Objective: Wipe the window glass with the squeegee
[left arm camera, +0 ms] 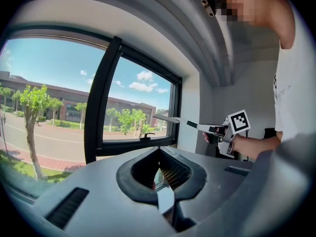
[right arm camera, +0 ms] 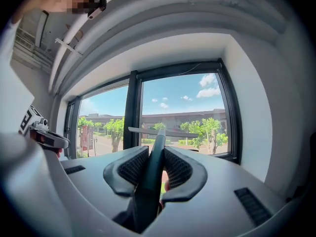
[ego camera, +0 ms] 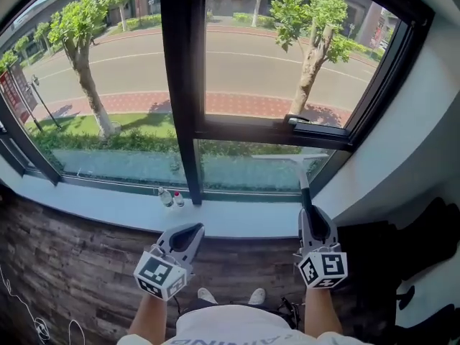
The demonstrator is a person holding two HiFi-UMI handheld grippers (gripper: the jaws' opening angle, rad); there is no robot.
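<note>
The squeegee (ego camera: pixel 302 169) has a pale blade lying level against the lower right window glass (ego camera: pixel 237 172) and a dark handle running down into my right gripper (ego camera: pixel 315 228). The right gripper view shows its jaws shut on that handle (right arm camera: pixel 150 181), with the blade (right arm camera: pixel 163 132) crosswise ahead of the right gripper (right arm camera: pixel 157 149). My left gripper (ego camera: pixel 188 237) hangs below the sill, left of centre, shut and empty; its own view shows the left gripper (left arm camera: pixel 159 149) with tips together. That view also catches the squeegee (left arm camera: pixel 170 118) held out by the right gripper (left arm camera: pixel 217 131).
A thick black mullion (ego camera: pixel 183 85) and crossbar with a window handle (ego camera: pixel 296 119) split the panes. Two small bottles (ego camera: pixel 171 198) stand on the white sill (ego camera: pixel 100 205). Wood-look wall (ego camera: pixel 72 264) lies below the sill, a white side wall (ego camera: pixel 402 149) on the right.
</note>
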